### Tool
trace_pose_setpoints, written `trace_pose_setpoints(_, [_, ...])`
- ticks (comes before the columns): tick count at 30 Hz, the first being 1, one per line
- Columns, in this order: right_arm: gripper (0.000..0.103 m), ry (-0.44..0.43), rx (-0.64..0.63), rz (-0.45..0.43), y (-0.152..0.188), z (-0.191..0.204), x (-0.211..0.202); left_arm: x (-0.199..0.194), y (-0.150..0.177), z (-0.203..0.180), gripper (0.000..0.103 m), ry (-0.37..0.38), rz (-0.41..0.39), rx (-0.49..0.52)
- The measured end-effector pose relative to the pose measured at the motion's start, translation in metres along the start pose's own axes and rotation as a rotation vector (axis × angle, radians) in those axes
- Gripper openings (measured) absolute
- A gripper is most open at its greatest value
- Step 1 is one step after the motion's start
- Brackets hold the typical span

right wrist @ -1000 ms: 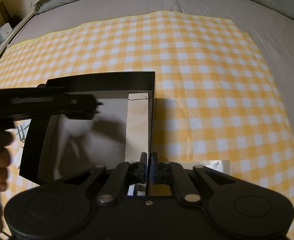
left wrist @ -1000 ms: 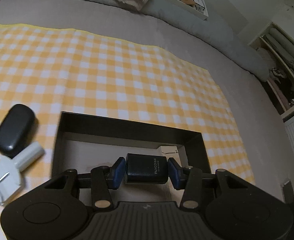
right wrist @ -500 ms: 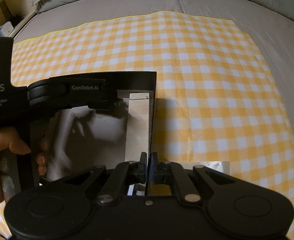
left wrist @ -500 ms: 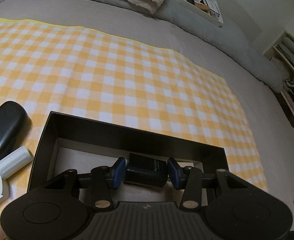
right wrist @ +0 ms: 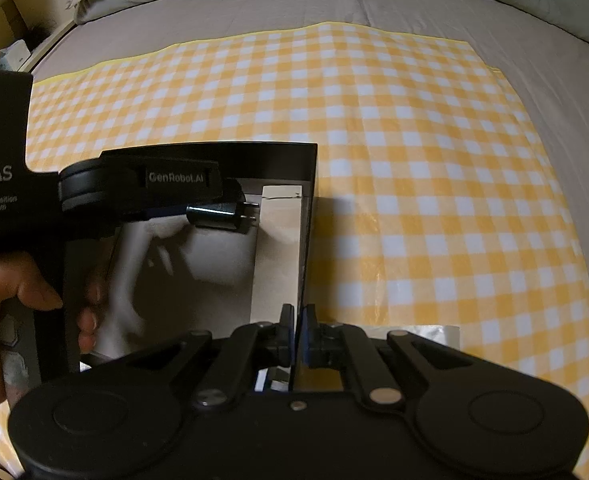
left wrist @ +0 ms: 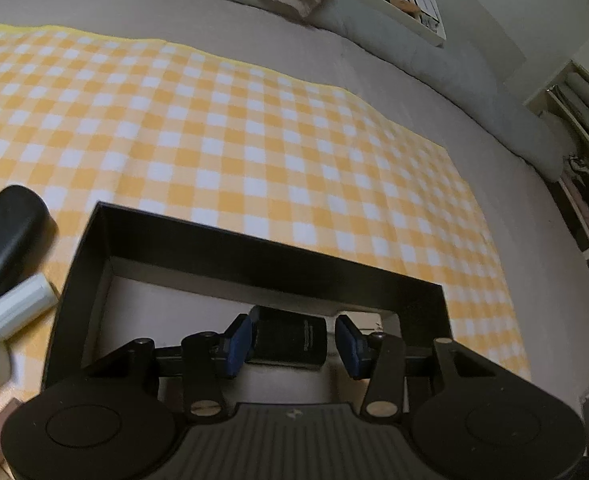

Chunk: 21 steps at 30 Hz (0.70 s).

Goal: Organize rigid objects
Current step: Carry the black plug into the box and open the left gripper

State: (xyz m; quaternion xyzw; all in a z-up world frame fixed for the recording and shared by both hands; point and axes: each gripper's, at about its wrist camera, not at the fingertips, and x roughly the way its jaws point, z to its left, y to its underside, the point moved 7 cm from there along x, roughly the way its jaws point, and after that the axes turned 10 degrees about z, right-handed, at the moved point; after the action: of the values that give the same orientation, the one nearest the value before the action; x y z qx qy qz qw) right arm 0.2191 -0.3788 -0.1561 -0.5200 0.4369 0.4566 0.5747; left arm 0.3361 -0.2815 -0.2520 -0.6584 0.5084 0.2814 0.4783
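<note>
Two sets of tongs meet at one black box [right wrist: 309, 168] on the checked cloth [right wrist: 414, 160] spread over a bed. Inside the box, near its far wall, the left tongs [left wrist: 290, 340] sit around a small black charger [left wrist: 288, 338]; the right-hand blue pad stands just clear of it while the left one looks to be touching, so the grip appears slackened, the charger resting at or just above the box floor. Seen from the right wrist, the charger [right wrist: 218, 216] lies with its prongs aimed at the box's right wall. The right tongs [right wrist: 297, 322] are pinched narrow on that wall's near end, steadying the box. Beside the box's left wall, outside it, wait a dark case [left wrist: 6, 236] and a white cylinder [left wrist: 20, 312].
</note>
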Motion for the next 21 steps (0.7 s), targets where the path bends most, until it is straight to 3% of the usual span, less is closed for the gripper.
trace_pose_setpoints(4, [0.004,-0.001,0.001,0.000,0.000,0.000,0.000,0.001,0.002,-0.001,0.047,0.060,0.010,-0.038])
trace_pose_setpoints(10, [0.004,-0.001,0.001,0.000,0.000,0.001,0.000,0.001,0.003,-0.002,0.048,0.059,0.013,-0.023])
trace_pose_setpoints(17, [0.004,0.000,0.000,0.000,0.000,0.002,0.000,-0.013,0.002,-0.011,0.050,0.017,0.009,0.086])
trace_pose_setpoints(21, [0.004,-0.001,0.000,0.000,0.000,0.002,0.000,-0.024,0.004,-0.014,0.058,0.005,0.016,0.129])
